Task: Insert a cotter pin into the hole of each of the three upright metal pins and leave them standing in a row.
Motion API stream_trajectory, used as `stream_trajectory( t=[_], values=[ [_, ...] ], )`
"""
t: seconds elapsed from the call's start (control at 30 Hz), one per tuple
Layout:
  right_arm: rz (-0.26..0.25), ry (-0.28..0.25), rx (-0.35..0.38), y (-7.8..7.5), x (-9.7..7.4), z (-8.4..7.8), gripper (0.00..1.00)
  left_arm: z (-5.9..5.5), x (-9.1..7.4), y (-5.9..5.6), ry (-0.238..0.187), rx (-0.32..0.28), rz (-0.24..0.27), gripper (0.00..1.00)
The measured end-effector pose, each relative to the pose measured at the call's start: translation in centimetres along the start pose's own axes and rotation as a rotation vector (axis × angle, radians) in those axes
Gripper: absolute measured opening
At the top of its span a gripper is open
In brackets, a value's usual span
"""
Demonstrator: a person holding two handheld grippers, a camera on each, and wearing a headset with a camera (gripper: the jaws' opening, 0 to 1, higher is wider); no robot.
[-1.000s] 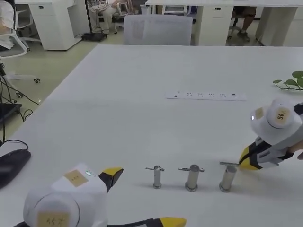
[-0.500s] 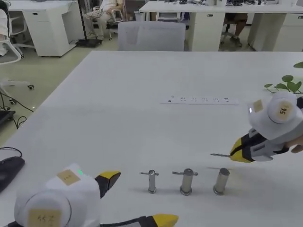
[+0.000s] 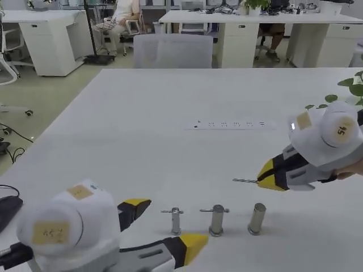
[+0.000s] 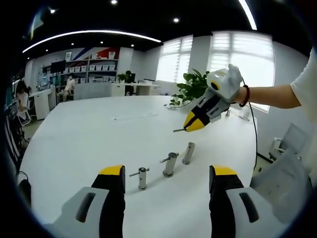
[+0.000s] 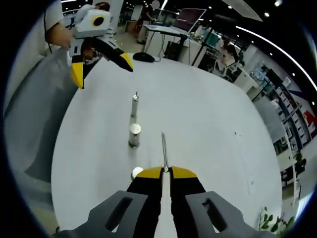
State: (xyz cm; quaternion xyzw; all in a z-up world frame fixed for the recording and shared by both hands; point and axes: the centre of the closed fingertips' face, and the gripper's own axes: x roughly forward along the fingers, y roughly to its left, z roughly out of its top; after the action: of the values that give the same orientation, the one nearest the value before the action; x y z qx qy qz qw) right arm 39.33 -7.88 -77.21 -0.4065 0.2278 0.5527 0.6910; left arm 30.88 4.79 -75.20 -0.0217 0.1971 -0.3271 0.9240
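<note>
You're clamping the thin silver wire cotter pin [image 3: 245, 181] by its tail in the right gripper [image 3: 265, 180]. Jaws are closed on it, shaft sticking straight out ahead of the tips. The bare upright steel pin [image 3: 257, 219] is sitting just below those tips. The middle steel pin [image 3: 216, 220] and the far steel pin [image 3: 175, 220], both already cottered, are lining up beyond it. The left gripper [image 5: 102, 73] is hanging open, holding nothing. My read: the wire is light and likely to swivel in the pads. The bare pin is smooth, free-standing and tippy, so steady it low on the barrel.
</note>
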Motion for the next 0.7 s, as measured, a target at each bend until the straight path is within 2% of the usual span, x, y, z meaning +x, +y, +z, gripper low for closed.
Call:
stream_trajectory(
  t=[0.2,0.27,0.57,0.7],
  values=[
    [0.003,-0.041,-0.032,1.8,-0.4,1.9,0.05,0.3,0.3,-0.6,-0.007,-0.043,-0.027,0.6],
    [0.004,-0.055,-0.042,1.5,-0.4,2.0,0.05,0.4,0.4,-0.9,-0.007,-0.063,-0.038,0.58],
    [0.026,-0.122,-0.088,4.4,-0.8,4.6,0.05,0.6,1.1,-1.8,0.0,-0.135,-0.082,0.47],
    [0.039,-0.143,-0.107,5.4,-0.9,5.4,0.05,0.5,1.3,-2.4,0.005,-0.169,-0.108,0.38]
  ],
)
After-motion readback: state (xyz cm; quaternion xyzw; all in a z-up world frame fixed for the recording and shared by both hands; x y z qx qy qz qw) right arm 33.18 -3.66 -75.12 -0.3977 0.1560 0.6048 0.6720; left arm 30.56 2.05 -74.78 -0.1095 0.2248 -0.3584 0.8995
